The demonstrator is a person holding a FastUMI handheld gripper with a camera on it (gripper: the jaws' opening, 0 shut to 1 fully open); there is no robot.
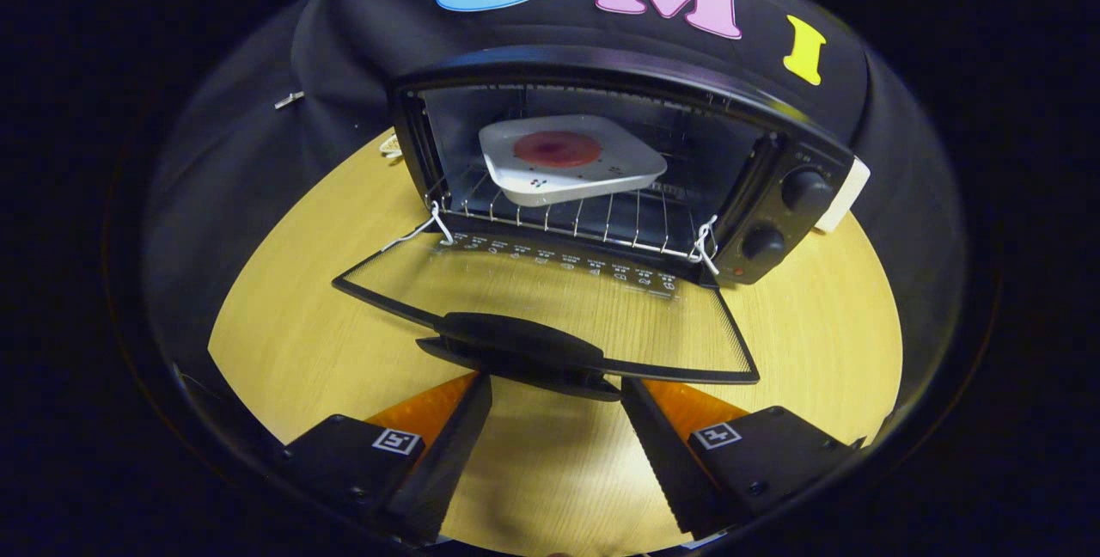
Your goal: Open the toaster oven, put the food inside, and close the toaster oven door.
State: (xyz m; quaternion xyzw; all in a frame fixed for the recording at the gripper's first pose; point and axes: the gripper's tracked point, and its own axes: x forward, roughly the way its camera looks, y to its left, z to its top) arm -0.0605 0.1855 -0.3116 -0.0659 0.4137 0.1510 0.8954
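Observation:
A black toaster oven (773, 196) stands on a round wooden table with its glass door (550, 295) folded down flat toward me. Inside, on the wire rack (593, 217), rests a white square plate (571, 163) carrying a round reddish slice of food (557, 148). The door's black handle (524, 351) lies just ahead of my fingertips. My gripper (554, 389) is open, its two fingers spread either side of the handle's near edge, with nothing held between them.
Two black knobs (786, 213) sit on the oven's right panel. White cords (434, 226) tie the door hinges at both sides. A white block (846, 196) stands behind the oven's right end. Bare wooden tabletop (292, 299) lies left and right of the door.

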